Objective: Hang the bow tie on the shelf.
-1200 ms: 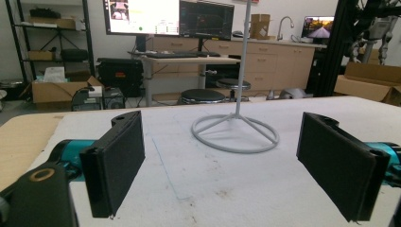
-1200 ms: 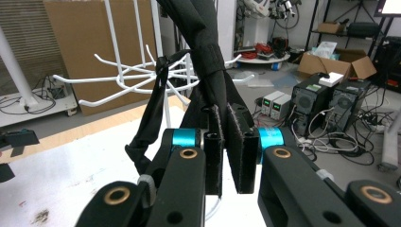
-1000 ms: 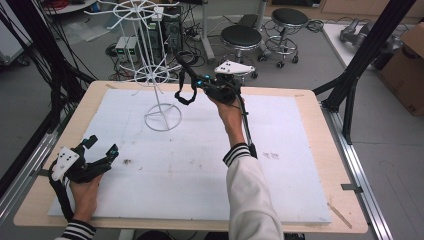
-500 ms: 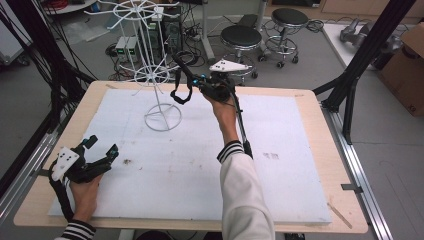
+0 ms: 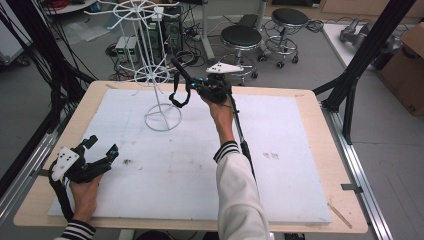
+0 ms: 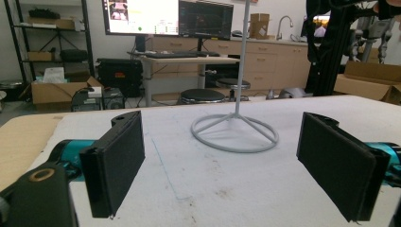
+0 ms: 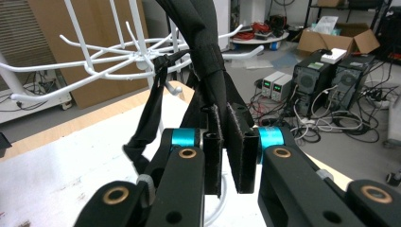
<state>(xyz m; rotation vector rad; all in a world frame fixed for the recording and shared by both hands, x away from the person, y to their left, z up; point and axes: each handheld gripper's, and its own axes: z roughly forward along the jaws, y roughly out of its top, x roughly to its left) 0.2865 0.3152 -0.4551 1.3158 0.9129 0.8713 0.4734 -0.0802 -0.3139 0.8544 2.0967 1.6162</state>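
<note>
Up high, right gripper pinches a black woven strap (white wire rack beside); left gripper spread wide.

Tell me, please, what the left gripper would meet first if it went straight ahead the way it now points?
Probably the ring base of the white wire rack, which sits directly ahead between the left gripper's open jaws, with bare white mat before it; depth is hard to judge.
</note>
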